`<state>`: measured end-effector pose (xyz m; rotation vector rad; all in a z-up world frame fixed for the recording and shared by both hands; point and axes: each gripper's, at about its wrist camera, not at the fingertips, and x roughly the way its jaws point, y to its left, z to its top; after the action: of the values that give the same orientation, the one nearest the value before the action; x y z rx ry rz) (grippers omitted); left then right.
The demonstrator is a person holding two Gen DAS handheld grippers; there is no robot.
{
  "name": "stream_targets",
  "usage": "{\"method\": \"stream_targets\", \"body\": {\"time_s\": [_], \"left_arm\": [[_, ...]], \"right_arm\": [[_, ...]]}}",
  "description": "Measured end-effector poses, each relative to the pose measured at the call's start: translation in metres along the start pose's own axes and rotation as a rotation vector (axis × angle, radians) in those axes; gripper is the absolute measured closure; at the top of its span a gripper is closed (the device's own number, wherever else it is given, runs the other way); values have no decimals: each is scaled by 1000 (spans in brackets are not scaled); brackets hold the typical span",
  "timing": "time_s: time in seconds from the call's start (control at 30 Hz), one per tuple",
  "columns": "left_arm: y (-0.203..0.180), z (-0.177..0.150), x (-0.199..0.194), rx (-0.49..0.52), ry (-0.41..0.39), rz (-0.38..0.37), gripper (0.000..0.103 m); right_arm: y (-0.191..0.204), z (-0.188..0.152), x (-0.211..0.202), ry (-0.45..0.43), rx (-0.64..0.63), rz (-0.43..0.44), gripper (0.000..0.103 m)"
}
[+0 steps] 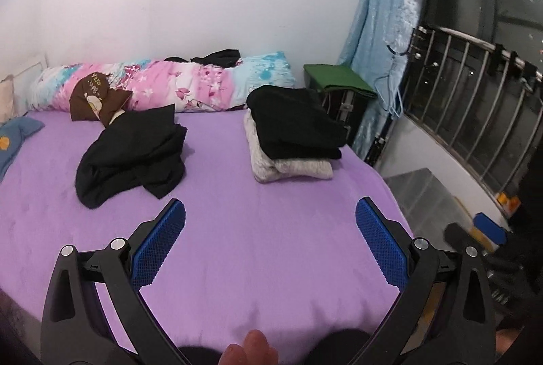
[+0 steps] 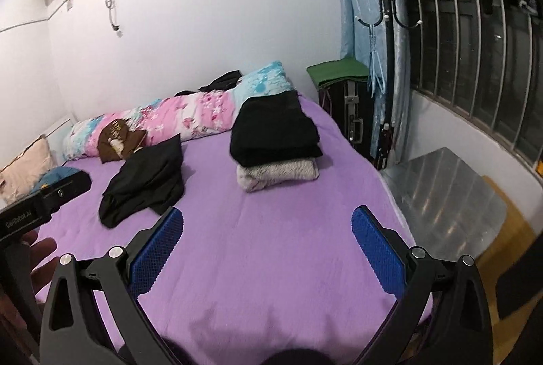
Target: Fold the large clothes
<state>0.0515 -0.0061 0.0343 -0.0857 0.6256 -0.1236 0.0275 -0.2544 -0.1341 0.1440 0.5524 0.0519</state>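
Observation:
A crumpled black garment lies on the purple bed, left of centre; it also shows in the right wrist view. To its right is a stack: a folded black garment on a folded grey one, also seen in the right wrist view as black over grey. My left gripper is open and empty above the near part of the bed. My right gripper is open and empty, also over the near bed.
A floral rolled quilt with a brown cloth lies along the wall. A green-topped stand and blue curtain stand at the bed's far right. A barred window and a metal surface are on the right.

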Motion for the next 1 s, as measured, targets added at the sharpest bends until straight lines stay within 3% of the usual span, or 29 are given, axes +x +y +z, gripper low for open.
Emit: {"method": "stream_targets", "body": {"time_s": [0.4, 1.0], "left_arm": [[-22, -41, -48, 30, 4, 11, 6], [-23, -50, -61, 43, -6, 22, 6]], "right_arm": [[27, -40, -56, -23, -100, -11, 6], [29, -38, -76, -41, -97, 0, 6]]}}
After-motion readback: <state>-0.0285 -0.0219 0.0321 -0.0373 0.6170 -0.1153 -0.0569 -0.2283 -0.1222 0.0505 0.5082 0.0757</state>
